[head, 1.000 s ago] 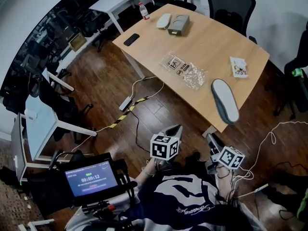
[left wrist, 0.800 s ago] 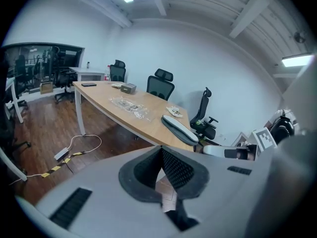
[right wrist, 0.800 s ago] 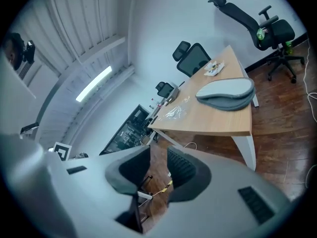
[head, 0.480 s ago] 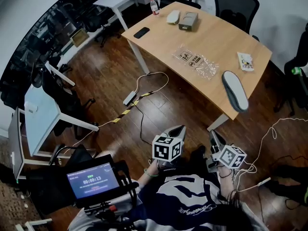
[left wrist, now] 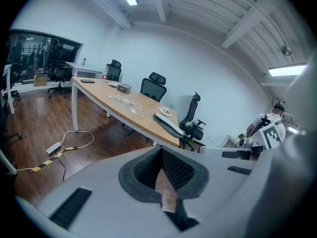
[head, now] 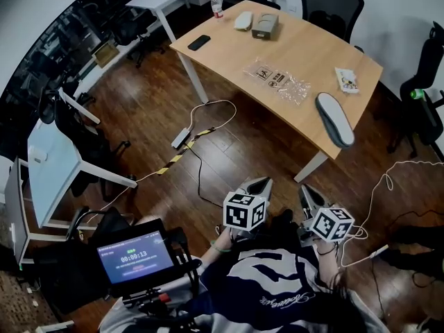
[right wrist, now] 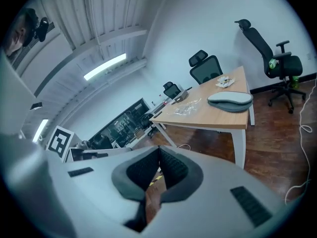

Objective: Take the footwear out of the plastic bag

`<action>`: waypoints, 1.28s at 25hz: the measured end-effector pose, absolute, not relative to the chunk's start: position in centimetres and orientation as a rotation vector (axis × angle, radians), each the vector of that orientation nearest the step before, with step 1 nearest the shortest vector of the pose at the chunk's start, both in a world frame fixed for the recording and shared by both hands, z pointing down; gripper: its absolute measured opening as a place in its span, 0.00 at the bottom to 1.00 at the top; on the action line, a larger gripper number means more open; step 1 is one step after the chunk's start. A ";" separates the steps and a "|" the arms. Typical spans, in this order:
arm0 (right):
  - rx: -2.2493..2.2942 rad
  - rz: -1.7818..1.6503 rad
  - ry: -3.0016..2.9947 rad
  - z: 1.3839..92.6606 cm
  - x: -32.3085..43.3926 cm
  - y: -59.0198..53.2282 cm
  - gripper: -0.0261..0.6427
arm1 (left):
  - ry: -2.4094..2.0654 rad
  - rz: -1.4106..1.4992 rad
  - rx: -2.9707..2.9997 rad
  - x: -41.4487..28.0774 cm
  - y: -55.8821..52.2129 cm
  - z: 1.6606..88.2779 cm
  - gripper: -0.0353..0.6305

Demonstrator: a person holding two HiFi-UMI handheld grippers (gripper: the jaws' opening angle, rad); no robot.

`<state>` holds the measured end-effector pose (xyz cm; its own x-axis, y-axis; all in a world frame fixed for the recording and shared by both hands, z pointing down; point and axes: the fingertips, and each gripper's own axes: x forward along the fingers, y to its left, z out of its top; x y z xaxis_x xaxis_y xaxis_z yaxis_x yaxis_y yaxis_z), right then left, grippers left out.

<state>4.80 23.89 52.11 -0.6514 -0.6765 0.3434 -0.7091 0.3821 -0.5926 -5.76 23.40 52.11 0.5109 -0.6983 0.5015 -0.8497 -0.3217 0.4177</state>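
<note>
since a second ago the table [head: 305, 50] has slid a little up and left in the head view and both grippers have shifted slightly right. the right jaws have just been closing with nothing between them.

head view: the footwear [head: 334, 118] lies on the table's near right end, already outside the plastic bag [head: 277, 82], which rests just beside it toward the table's middle. it is a flat, grey, rounded sole shape, and its long axis runs along the table's end edge. the bag is clear, crinkled film with printed labels. both grippers hang well short of the table, above the wooden floor. the left gripper [head: 260, 182] and right gripper [head: 305, 189] both point toward it, with the right nearer the footwear.

left gripper view: its ribbed dark pads meet at the tip, pinching nothing. the footwear [left wrist: 166, 124] lies ahead and slightly right, past the bag [left wrist: 126, 103].

right gripper view: the jaws are together and empty. the footwear [right wrist: 230, 100] lies ahead to the upper right, seen side-on. it looks soft and matte, though too far off to be sure.
</note>
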 end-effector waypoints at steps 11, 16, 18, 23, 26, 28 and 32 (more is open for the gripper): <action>1.270 1.042 -2.593 51.6 5.4 22.7 0.02 | -1.272 0.293 2.120 -4.1 22.0 52.1 0.06; 1.269 1.032 -2.582 51.0 6.0 22.9 0.02 | -1.259 0.307 2.134 -3.0 22.2 51.4 0.06; 1.259 1.035 -2.581 51.3 6.4 21.8 0.02 | -1.259 0.310 2.131 -2.5 21.0 51.6 0.06; 1.249 1.031 -2.580 50.1 7.4 21.9 0.02 | -1.255 0.311 2.138 -1.1 20.9 50.3 0.06; 1.250 1.023 -2.589 49.8 7.9 23.3 0.02 | -1.253 0.309 2.150 -0.4 22.3 49.9 0.06; 1.251 1.022 -2.590 49.7 8.3 23.4 0.02 | -1.252 0.314 2.154 0.1 22.4 49.8 0.06; 1.240 1.033 -2.579 49.4 8.2 19.7 0.02 | -1.254 0.319 2.139 -0.2 18.9 49.5 0.06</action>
<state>8.20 19.74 49.39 -0.6634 -0.6557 0.3605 -0.7232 0.4385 -0.5335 -0.16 18.87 49.47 0.5179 -0.6966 0.4966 -0.8491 -0.3481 0.3972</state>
